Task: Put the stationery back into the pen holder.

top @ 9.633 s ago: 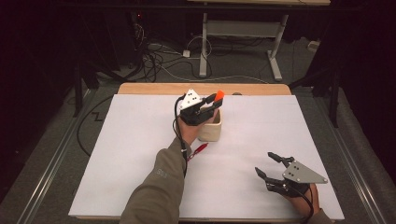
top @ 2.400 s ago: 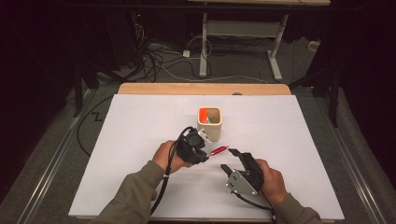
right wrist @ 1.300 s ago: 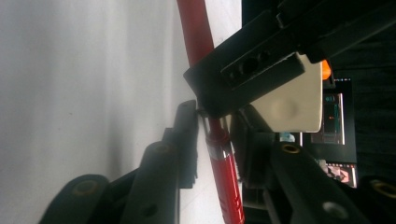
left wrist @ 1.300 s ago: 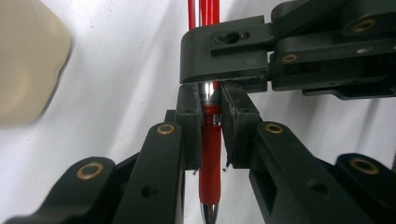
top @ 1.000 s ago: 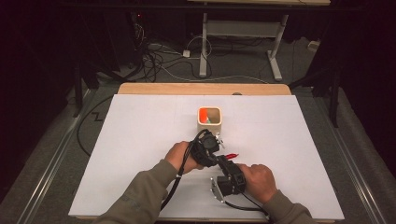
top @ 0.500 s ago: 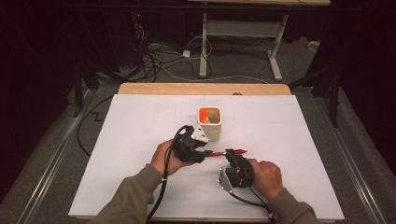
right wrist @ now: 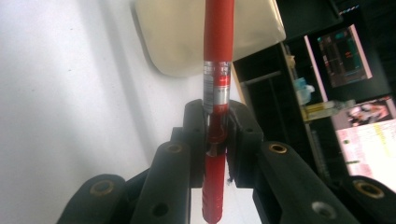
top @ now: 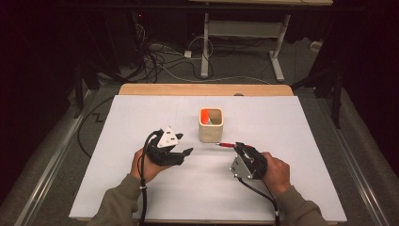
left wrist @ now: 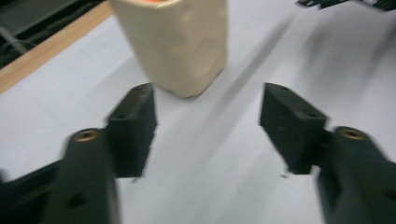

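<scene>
Setting: a lab or recording room, dimly lit. White sheet-covered tabletop [top: 141,188] with a pale wooden edge [top: 202,89] stands on grey carpet. Tangled black and white cables [top: 160,56] lie on the floor behind it, beside a white metal desk frame [top: 244,33]. Lit computer screens [right wrist: 345,56] glow nearby.

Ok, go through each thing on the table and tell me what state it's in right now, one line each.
Left gripper: fingers open, just been opening, nothing between them.
Right gripper: shut on the red pen.
Red pen: clamped mid-length, held level above the table, tip toward the cup.
Beige cup: upright on the table, open top, something orange inside.
White table: flat, bearing the cup.
</scene>
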`<state>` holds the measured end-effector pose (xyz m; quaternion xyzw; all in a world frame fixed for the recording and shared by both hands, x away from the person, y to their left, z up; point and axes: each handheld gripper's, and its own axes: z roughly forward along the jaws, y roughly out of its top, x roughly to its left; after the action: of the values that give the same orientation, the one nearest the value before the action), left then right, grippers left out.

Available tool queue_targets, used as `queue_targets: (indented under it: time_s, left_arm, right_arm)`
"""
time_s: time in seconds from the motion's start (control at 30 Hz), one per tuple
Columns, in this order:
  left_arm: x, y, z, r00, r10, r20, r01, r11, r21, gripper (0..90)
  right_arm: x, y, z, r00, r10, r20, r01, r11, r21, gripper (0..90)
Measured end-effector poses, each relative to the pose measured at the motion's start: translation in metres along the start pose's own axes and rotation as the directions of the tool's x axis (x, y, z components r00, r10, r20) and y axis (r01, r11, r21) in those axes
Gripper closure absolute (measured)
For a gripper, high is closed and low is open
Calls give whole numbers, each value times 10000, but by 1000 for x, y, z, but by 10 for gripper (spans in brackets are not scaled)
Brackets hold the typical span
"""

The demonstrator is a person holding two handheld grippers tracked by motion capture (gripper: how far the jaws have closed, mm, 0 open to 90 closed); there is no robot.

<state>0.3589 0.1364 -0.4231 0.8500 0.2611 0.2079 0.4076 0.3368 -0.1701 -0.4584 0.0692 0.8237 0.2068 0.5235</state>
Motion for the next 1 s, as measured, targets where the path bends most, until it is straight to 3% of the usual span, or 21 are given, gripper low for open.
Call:
queue_targets:
  time_s: [0.17,0.3,0.47,0.6,0.7,0.77,0.87,0.97,1.0]
  left_arm:
    - [5,-18,-6,9991,-114,-400,100,9993,-362,288]
    - [7,-28,-14,9979,-274,-591,233,9974,-680,286]
    - [8,-40,-26,9959,-445,-784,370,9947,-955,260]
    - [8,-49,-36,9933,-410,-1076,277,9921,-1222,256]
    - [7,-56,-41,9913,-576,-1186,420,9907,-1297,238]
    - [7,-61,-45,9887,-622,-1362,423,9886,-1447,227]
    - [9,-66,-51,9855,-636,-1573,365,9848,-1696,210]
    - [9,-72,-53,9842,-569,-1678,284,9854,-1680,185]
    - [9,-74,-54,9835,-528,-1728,236,9858,-1665,185]
  right_arm:
    - [-10,-8,3,9954,922,-244,-929,9953,-270,800]
    - [-14,-12,5,9833,1688,-680,-1722,9839,-481,801]
    - [-24,-18,6,9510,2792,-1328,-2916,9527,-852,800]
    - [-30,-24,8,9009,3905,-1895,-4160,9013,-1206,800]
    - [-36,-29,9,8529,4614,-2444,-5024,8527,-1435,800]
    - [-41,-33,9,8102,5137,-2822,-5683,8064,-1635,800]
    - [-46,-36,9,7635,5596,-3224,-6300,7551,-1812,800]
    - [-49,-38,11,7325,5858,-3469,-6657,7229,-1850,800]
    - [-49,-38,11,7312,5870,-3476,-6676,7203,-1881,800]
